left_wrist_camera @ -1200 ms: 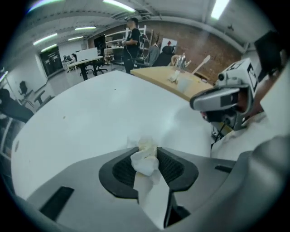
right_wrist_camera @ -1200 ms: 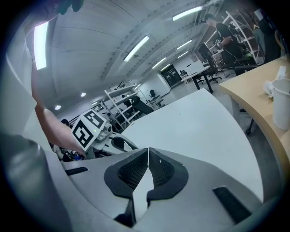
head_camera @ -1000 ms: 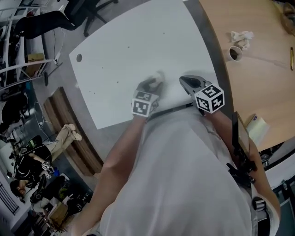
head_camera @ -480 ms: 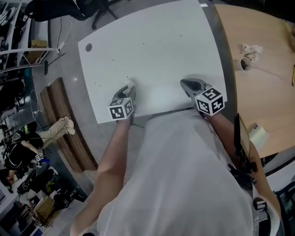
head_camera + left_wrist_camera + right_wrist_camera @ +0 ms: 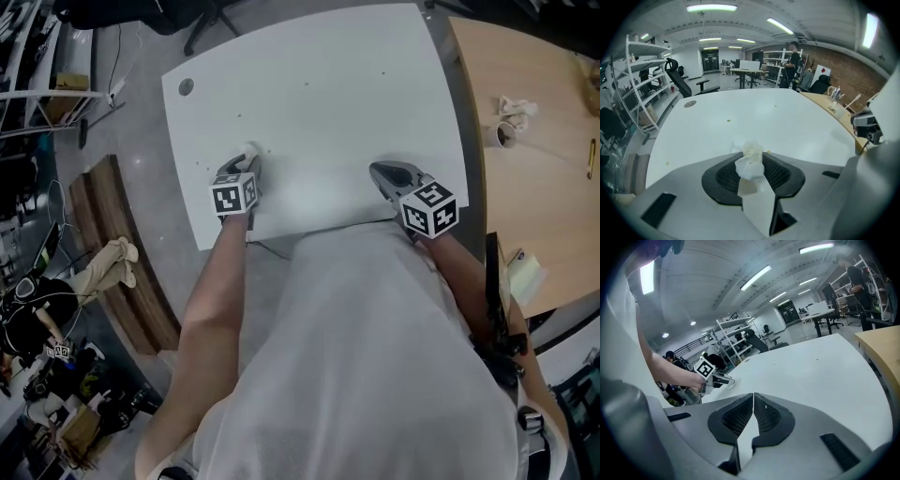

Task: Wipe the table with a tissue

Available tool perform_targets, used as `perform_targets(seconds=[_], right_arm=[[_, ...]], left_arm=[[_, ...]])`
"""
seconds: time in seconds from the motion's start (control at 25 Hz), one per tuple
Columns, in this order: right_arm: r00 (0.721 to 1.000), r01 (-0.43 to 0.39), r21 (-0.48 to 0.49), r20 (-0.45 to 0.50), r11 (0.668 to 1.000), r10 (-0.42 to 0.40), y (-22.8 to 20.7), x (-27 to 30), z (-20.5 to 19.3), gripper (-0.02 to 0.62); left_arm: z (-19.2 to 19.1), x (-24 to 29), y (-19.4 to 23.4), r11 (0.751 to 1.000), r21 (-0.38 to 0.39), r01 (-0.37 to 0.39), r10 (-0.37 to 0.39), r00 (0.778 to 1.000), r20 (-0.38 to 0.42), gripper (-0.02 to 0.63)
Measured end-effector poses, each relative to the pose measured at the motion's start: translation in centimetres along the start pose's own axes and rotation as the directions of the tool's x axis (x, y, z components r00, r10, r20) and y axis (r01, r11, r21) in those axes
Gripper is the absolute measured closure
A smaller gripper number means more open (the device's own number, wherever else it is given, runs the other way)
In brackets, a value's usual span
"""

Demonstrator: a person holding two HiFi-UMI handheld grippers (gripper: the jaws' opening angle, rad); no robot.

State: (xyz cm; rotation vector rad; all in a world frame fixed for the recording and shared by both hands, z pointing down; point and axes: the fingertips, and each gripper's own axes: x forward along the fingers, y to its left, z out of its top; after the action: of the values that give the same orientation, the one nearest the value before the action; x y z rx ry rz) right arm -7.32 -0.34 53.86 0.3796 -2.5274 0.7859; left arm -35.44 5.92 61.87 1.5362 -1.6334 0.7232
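**Tissue** [image 5: 751, 161]: soft, crumpled white wad, pinched in the left tool [image 5: 242, 169], low over the table [image 5: 328, 94] near its 9 o'clock edge.
**Right tool** [image 5: 753, 401]: closed, empty, at 5 o'clock.
**Table**: smooth, white, rounded corners, a few specks [image 5: 307, 84].
**Risk** (a judgement): the small wad may slip free or overrun the edge, and the hard tips could scrape.

Smooth matt white tabletop [image 5: 328, 94], laminate look, few specks. Crumpled soft paper tissue [image 5: 751, 161]. Matt grey plastic shells on left gripper [image 5: 244, 164] and right gripper [image 5: 753, 401], with black ribbed rubbery pads [image 5: 780, 173]. At frame right, light wood tabletop [image 5: 534, 169], smooth, visible grain. White cloth shirt [image 5: 375, 356].
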Motion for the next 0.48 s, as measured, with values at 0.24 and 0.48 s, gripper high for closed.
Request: perform_targets(seconds=[0.24,0.48], right_arm=[[1.0,0.021,0.008,0.014,1.0,-0.021,0.4,0.5,0.8,0.577],[1.0,0.012,0.005,0.005,1.0,-0.012,-0.4,0.4,0.5,0.577]], left_arm=[[0.5,1.5,0.5,0.998,0.066,-0.003,0.006,0.999,-0.052,0.48],[0.6,2.0,-0.6,0.97,0.238,-0.048,0.079,0.989,-0.126,0.482]])
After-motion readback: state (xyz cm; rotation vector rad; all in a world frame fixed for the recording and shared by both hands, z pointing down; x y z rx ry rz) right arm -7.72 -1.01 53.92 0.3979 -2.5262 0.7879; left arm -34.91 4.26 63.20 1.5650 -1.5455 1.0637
